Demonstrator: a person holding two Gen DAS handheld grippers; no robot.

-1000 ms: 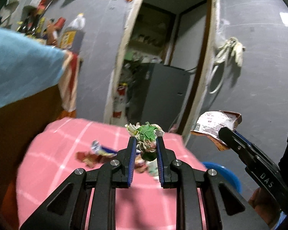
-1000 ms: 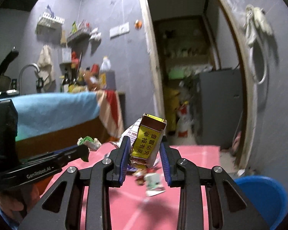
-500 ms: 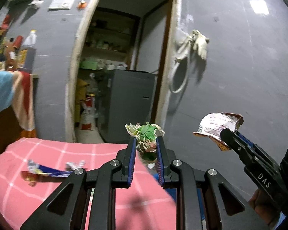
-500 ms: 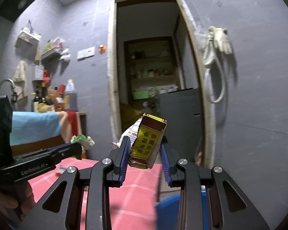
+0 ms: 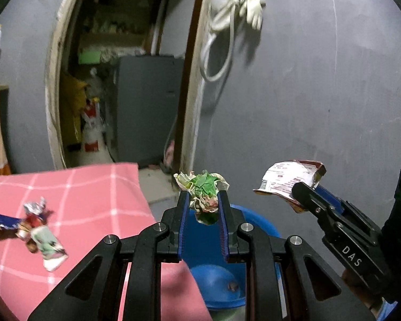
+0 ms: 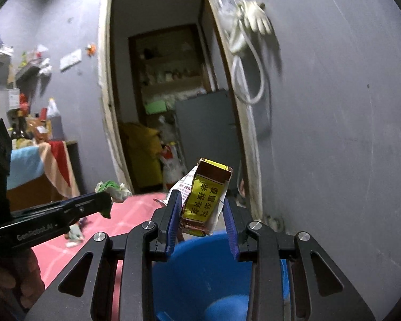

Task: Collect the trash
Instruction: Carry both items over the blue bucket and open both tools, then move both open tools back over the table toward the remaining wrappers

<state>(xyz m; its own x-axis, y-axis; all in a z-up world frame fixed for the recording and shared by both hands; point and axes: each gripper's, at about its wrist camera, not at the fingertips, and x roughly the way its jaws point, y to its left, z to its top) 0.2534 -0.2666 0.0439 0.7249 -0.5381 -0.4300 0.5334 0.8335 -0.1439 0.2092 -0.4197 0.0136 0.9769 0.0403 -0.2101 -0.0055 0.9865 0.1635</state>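
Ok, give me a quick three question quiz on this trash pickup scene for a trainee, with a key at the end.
1. True or false: the left gripper is empty.
2. What does the right gripper hold? A) a bottle B) a flattened carton C) a glove
3. Fill in: below both grippers stands a blue ____.

Key:
1. False; its jaws are shut on a crumpled wrapper.
2. B.
3. Bin; more litter lies on the pink cloth.
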